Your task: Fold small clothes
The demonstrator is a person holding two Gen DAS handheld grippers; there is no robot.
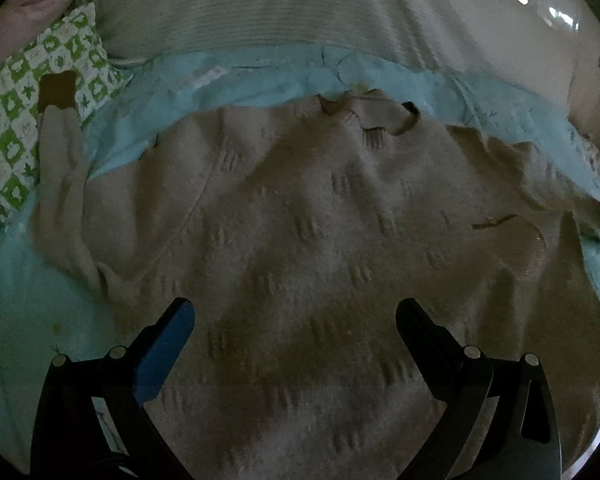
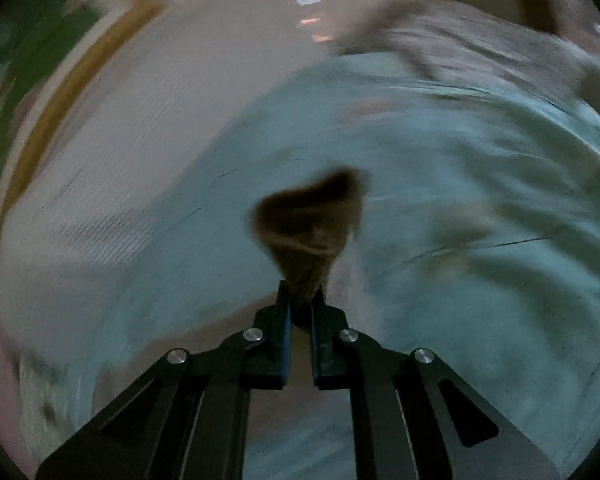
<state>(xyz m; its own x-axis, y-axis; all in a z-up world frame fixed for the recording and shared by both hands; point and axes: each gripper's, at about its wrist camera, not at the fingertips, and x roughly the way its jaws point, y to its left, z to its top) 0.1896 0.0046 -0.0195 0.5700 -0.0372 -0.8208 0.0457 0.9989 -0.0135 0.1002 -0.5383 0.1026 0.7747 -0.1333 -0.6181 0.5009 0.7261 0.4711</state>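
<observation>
Beige and fuzzy, our little sweater (image 1: 300, 240) lies spread flat on the blue sheet (image 1: 260, 76), not folded yet, so all the folds are left. We keep our left gripper (image 1: 294, 312) wide open just above it, holding nothing. Our right gripper (image 2: 302, 298) pinches a brown cuff (image 2: 310, 216) tight

Beige embossed sweater (image 1: 300, 240) with brown cuff (image 1: 57, 90), light-blue sheet (image 1: 260, 76), green-and-white checked pillow (image 1: 16, 120)
</observation>
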